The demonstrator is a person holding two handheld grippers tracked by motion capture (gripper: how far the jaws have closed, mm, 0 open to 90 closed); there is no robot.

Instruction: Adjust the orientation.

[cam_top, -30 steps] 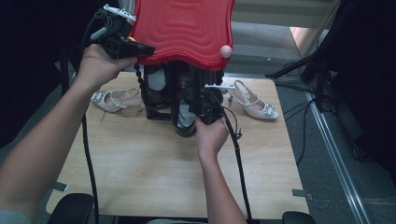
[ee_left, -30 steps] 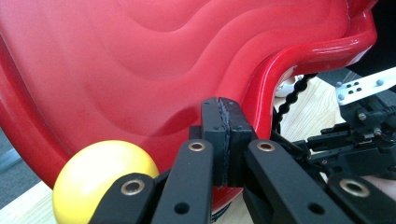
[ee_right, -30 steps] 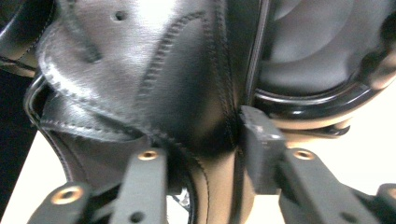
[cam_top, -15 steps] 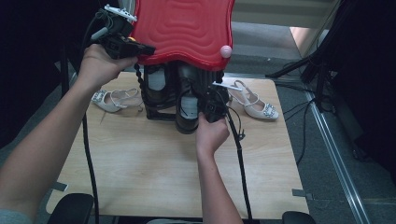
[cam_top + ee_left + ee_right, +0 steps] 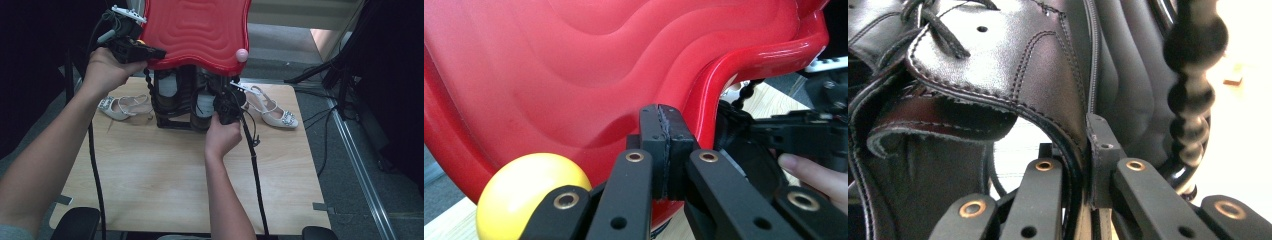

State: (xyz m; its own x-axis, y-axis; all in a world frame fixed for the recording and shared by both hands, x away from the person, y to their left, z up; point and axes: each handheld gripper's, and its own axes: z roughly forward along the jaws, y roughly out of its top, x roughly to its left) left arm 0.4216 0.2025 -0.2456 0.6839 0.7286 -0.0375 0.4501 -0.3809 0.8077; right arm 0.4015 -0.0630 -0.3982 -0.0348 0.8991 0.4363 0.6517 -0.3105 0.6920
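Red lid [image 5: 197,30] raised (blk shoe [image 5: 1013,75] upright)

From my seat at the remote console, I see a light wooden table [image 5: 165,175] standing on a grey floor [image 5: 350,190]. Black cables [image 5: 327,117] trail over that floor at the right (near a metal rail [image 5: 367,185] running along it). Beyond the table's far edge lies a paler grey strip [image 5: 285,47], with a bright patch [image 5: 327,42] of light at its right end. Both sides of the room are dark.

Glossy red plastic lid [image 5: 624,75], smooth stitched black leather shoe [image 5: 1013,65], matt pale wood table [image 5: 165,180]
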